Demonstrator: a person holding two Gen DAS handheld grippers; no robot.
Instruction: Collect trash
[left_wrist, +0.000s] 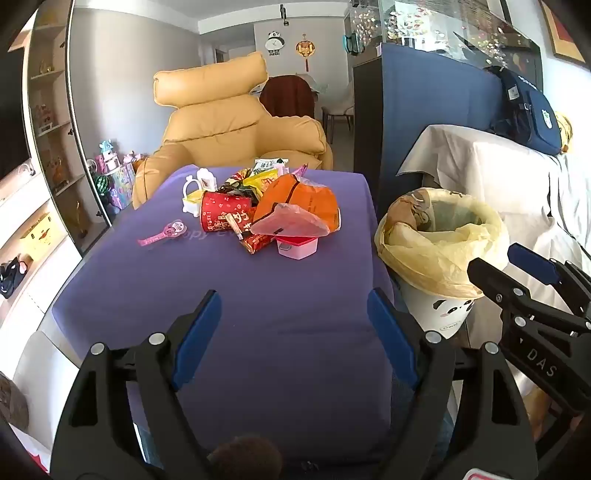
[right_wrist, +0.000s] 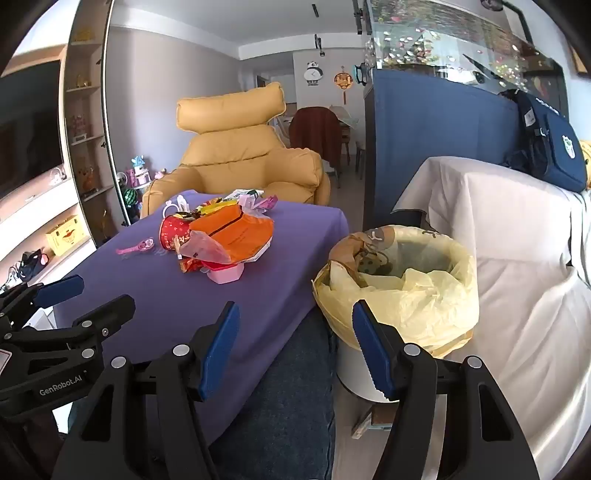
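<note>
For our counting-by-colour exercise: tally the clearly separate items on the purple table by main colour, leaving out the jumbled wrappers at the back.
Orange: 1, orange bag
Red: 1, red cup
Pink: 2, pink tub, pink toy
White: 1, white toy
Total: 5

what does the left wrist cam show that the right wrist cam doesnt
Only the left wrist view shows the panda face printed on the white bin below the liner, and the right gripper from the side.

Only the right wrist view shows the person's jeans-clad leg between table and bin, and the left gripper from the side.

Both show the trash pile on the purple table, the pink toy wand lying apart from it, the yellow-lined bin to the table's right, and the yellow armchair behind.
</note>
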